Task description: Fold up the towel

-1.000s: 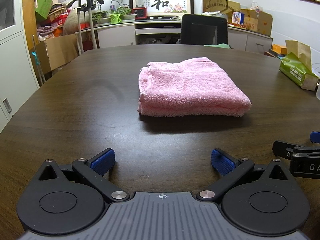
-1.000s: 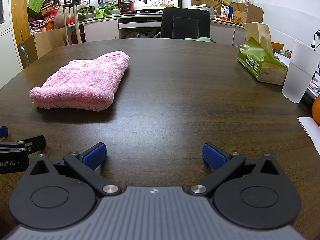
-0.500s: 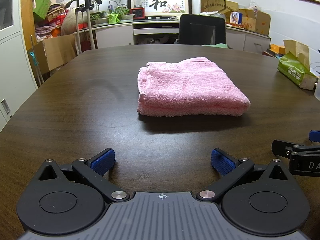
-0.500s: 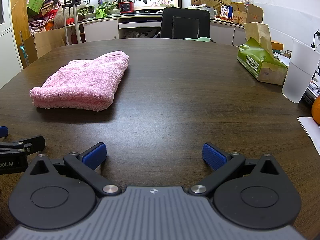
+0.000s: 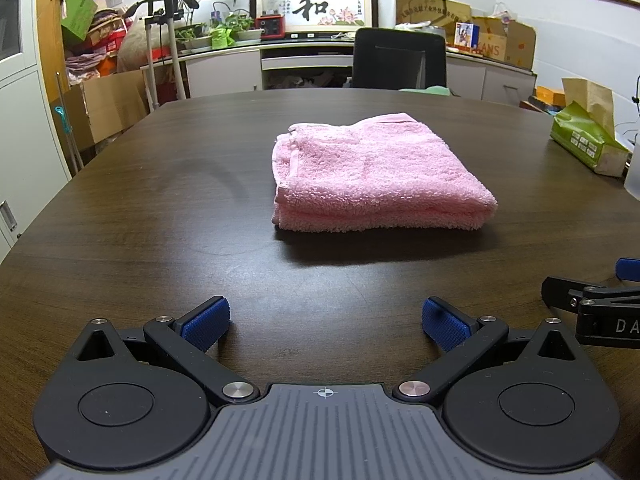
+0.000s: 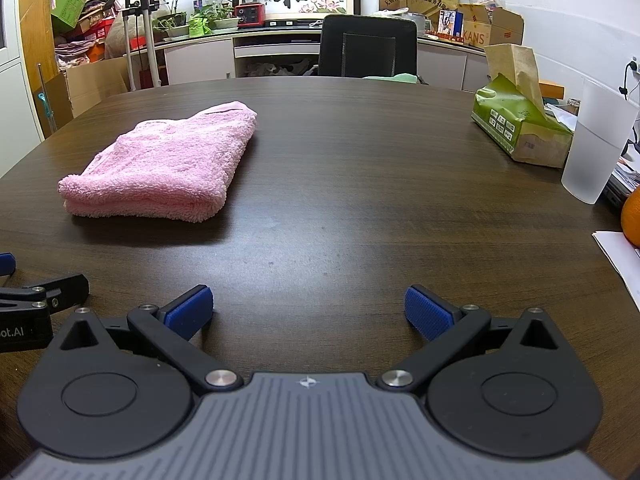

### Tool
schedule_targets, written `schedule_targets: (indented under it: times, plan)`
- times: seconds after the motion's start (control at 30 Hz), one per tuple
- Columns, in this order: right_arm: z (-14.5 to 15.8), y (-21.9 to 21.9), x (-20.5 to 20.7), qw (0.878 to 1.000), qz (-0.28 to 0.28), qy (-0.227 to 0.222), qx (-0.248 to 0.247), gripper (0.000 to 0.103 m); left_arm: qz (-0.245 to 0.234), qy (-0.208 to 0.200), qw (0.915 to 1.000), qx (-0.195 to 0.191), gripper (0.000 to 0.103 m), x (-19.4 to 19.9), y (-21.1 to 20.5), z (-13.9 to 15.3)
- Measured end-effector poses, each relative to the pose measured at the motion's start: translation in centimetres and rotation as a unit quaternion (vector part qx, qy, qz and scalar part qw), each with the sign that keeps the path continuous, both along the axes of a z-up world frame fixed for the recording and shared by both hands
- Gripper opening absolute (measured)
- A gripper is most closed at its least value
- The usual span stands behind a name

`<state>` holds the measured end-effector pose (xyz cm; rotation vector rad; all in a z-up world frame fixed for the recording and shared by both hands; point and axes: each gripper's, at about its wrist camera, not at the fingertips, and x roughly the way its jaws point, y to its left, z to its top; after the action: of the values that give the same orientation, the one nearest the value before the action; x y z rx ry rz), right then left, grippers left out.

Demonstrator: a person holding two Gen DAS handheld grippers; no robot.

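Observation:
A pink towel [image 5: 372, 172] lies folded into a thick rectangle on the dark wooden table [image 5: 160, 208]. In the right wrist view the towel [image 6: 168, 168] is at the left. My left gripper [image 5: 325, 322] is open and empty, low over the table, well short of the towel. My right gripper [image 6: 308, 312] is open and empty, to the right of the towel and short of it. Each gripper's tip shows at the edge of the other's view.
A green tissue box [image 6: 520, 128] and a frosted plastic cup [image 6: 596, 148] stand at the table's right. An orange [image 6: 632, 220] and papers [image 6: 620, 256] lie at the right edge. A black office chair [image 5: 400, 60] stands behind the table.
Both grippers stay open and almost still. The left wrist view has shifted very slightly; the towel has not moved.

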<state>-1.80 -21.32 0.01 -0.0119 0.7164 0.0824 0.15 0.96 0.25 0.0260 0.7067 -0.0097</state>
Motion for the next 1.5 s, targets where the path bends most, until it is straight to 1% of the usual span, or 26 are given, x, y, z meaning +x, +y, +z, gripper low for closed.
schedule_targets:
  times: [0.57,1.5]
  plan:
    - [0.01,-0.01,0.01,1.0,0.0,0.0,0.0,0.103,-0.009,0.0,1.0,-0.001,0.103,-0.38,-0.16,0.04]
    - [0.01,-0.01,0.0,1.0,0.0,0.0,0.0,0.103,-0.009,0.0,1.0,-0.001,0.103,-0.46,-0.01,0.04]
